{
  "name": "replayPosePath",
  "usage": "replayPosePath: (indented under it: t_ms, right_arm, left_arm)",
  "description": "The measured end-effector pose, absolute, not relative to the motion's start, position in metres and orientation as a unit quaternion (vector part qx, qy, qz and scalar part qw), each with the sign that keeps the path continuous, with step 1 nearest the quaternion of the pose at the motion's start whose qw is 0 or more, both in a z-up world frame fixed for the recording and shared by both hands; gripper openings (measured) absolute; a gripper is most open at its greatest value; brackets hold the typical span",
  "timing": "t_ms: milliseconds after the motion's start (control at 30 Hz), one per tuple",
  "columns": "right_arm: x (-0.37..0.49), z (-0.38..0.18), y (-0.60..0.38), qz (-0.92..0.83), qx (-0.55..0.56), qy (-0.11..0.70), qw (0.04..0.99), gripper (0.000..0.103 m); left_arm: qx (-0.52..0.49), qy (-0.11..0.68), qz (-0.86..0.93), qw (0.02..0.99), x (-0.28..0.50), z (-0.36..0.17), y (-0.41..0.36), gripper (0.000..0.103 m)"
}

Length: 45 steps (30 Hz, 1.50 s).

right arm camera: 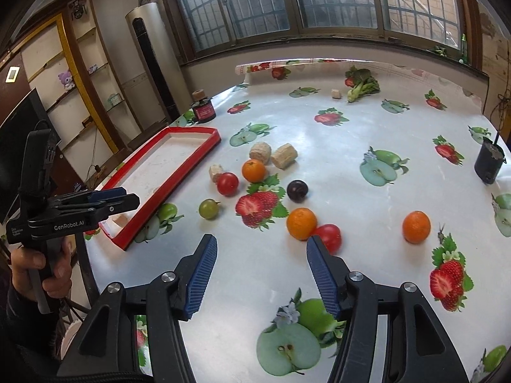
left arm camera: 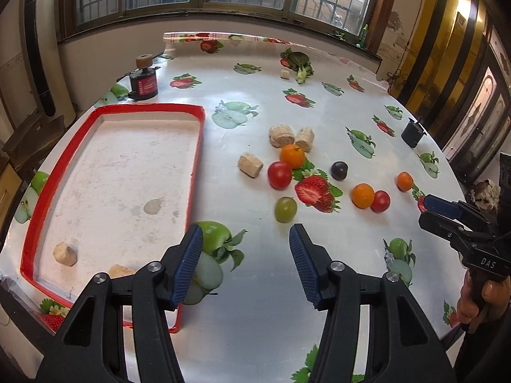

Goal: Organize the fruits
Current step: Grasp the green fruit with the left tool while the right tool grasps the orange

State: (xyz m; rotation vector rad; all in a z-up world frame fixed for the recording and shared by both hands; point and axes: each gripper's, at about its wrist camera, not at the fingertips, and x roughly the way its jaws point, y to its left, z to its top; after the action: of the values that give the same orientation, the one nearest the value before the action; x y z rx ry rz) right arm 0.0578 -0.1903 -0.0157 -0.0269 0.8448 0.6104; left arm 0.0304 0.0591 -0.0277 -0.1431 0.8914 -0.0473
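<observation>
Loose fruits lie on the fruit-print tablecloth: three oranges [left arm camera: 292, 155] [left arm camera: 363, 195] [left arm camera: 405, 181], two red tomatoes [left arm camera: 279, 175] [left arm camera: 380, 201], a green tomato [left arm camera: 285, 209] and a dark plum [left arm camera: 339, 170]. A red-rimmed white tray [left arm camera: 198, 146] sits at left, holding two beige chunks [left arm camera: 64, 254]. My left gripper [left arm camera: 246, 261] is open and empty beside the tray's near right corner. My right gripper [right arm camera: 262, 271] is open and empty, just short of an orange [right arm camera: 301, 223] and a red tomato [right arm camera: 329, 236].
Three beige cork-like cylinders [left arm camera: 281, 135] [left arm camera: 305, 138] [left arm camera: 250, 164] lie by the fruits. A dark jar with a cork lid [left arm camera: 143, 83] stands behind the tray. A green vegetable [left arm camera: 301, 63] and a small cube [left arm camera: 285, 74] lie far back. A dark cup [left arm camera: 412, 133] stands near the right edge.
</observation>
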Motion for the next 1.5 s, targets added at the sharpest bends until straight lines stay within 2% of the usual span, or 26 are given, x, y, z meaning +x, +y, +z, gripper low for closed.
replayPosePath:
  t_ms: [200, 267, 367, 467, 1000, 1233, 1300, 1333, 1400, 1433, 1467, 1500]
  right_arm:
    - [0.061, -0.019, -0.222, 0.259, 0.004, 0.402, 0.878, 0.061]
    - [0.063, -0.02, -0.23, 0.246, 0.009, 0.401, 0.882, 0.061]
    - [0.067, -0.021, -0.242, 0.224, 0.012, 0.397, 0.89, 0.061]
    - [0.075, -0.024, -0.253, 0.196, 0.006, 0.391, 0.899, 0.064]
    - [0.144, -0.058, -0.284, 0.115, -0.002, 0.421, 0.9, 0.064]
    - [0.164, -0.077, -0.278, 0.098, -0.016, 0.442, 0.891, 0.062]
    - [0.169, -0.085, -0.28, 0.096, -0.012, 0.452, 0.887, 0.055]
    - [0.169, -0.086, -0.281, 0.096, -0.01, 0.45, 0.888, 0.053]
    - [0.169, -0.085, -0.282, 0.108, -0.001, 0.447, 0.888, 0.037]
    - [0.168, -0.084, -0.282, 0.111, 0.004, 0.448, 0.887, 0.037]
    - [0.167, -0.083, -0.281, 0.108, 0.003, 0.447, 0.888, 0.037]
    - [0.166, -0.082, -0.281, 0.109, 0.003, 0.446, 0.888, 0.037]
  left_arm:
    - [-0.068, 0.423, -0.036, 0.903, 0.038, -0.026, 0.039, 0.055]
    - [-0.062, 0.422, -0.037, 0.904, 0.041, -0.026, 0.033, 0.061]
    - [-0.057, 0.413, -0.034, 0.908, 0.045, -0.027, 0.027, 0.061]
    - [-0.054, 0.421, -0.036, 0.905, 0.052, -0.031, 0.022, 0.061]
    - [-0.02, 0.474, -0.007, 0.88, 0.099, -0.078, 0.008, 0.061]
    - [-0.016, 0.49, 0.006, 0.872, 0.11, -0.094, 0.007, 0.061]
    - [-0.007, 0.485, 0.006, 0.875, 0.111, -0.094, 0.004, 0.061]
    - [-0.005, 0.482, 0.002, 0.876, 0.11, -0.094, 0.004, 0.057]
    - [0.001, 0.476, -0.012, 0.88, 0.108, -0.093, 0.001, 0.042]
    - [0.005, 0.474, -0.017, 0.88, 0.107, -0.092, -0.001, 0.03]
    - [0.006, 0.473, -0.023, 0.88, 0.106, -0.092, -0.002, 0.022]
    - [0.006, 0.473, -0.027, 0.881, 0.105, -0.091, -0.002, 0.022]
